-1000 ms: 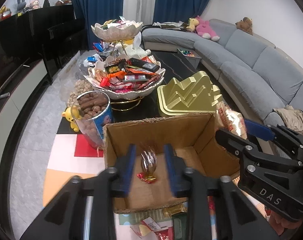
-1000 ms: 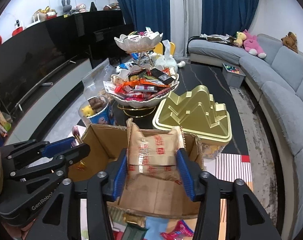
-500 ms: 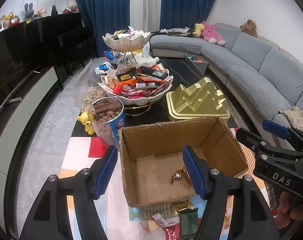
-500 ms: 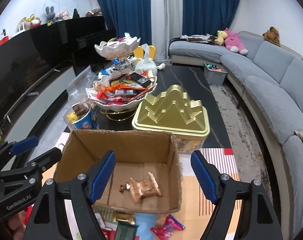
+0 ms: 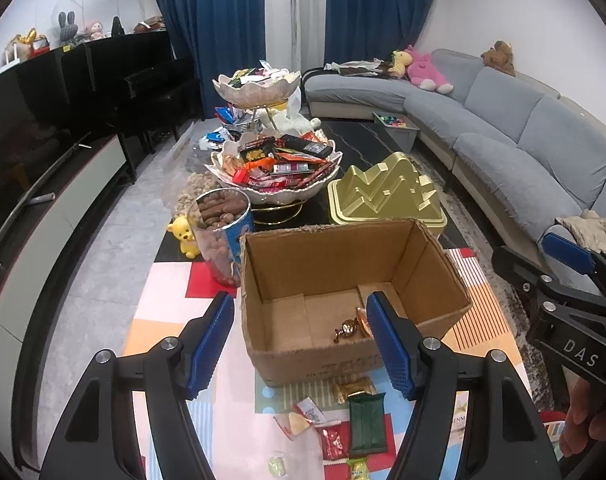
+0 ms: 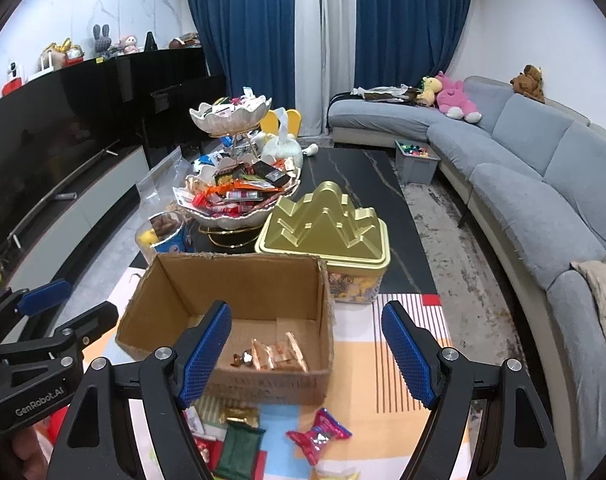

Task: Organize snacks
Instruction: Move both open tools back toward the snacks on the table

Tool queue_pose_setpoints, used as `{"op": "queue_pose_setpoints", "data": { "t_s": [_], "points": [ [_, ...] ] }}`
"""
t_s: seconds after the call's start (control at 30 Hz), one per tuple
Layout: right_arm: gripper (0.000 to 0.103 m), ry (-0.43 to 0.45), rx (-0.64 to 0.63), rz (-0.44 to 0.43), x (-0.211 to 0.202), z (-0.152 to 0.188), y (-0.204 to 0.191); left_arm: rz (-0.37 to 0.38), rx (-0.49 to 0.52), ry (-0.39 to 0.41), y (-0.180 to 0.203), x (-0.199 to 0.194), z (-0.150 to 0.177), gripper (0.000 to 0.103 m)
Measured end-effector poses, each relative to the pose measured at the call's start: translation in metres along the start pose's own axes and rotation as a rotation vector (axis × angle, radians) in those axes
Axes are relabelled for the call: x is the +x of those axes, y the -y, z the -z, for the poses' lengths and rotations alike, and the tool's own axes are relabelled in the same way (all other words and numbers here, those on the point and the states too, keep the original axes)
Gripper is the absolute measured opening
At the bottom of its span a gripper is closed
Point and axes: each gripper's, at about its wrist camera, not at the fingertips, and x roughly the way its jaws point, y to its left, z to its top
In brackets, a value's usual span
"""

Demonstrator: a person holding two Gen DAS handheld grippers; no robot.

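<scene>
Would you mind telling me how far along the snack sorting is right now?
Done: a gold candy and a tan packet lie in the box. In hand: nothing; the left tool and right tool are both open and empty. Left: the loose snacks in front of the box, such as the green bar and pink candy.

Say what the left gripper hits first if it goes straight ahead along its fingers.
Probably the cardboard box. The left gripper is open, its fingers framing the box's near wall, with a gold candy inside just beyond. Depth is unclear; angled slightly downward, it could meet the near rim first.
</scene>
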Motion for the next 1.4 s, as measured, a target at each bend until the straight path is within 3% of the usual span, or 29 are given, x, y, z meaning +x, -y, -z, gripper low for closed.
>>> {"op": "queue_pose_setpoints", "data": {
  "t_s": [0.17, 0.27, 0.47, 1.4],
  "points": [
    [0.078, 0.010, 0.005, 0.011, -0.014, 0.010, 0.004, -0.008, -0.006, 0.010, 0.004, -0.012, 0.010, 0.068],
    [0.086, 0.022, -0.002, 0.029, -0.021, 0.018, 0.005, -0.004, -0.021, 0.013, 0.004, -0.017, 0.018, 0.074],
    [0.087, 0.016, -0.005, 0.040, -0.029, 0.037, 0.008, -0.006, -0.035, 0.004, 0.009, -0.022, 0.037, 0.081],
    [0.087, -0.074, 0.015, 0.074, -0.022, 0.132, 0.028, -0.006, 0.008, -0.029, 0.036, -0.011, 0.138, 0.082]
  ]
}}
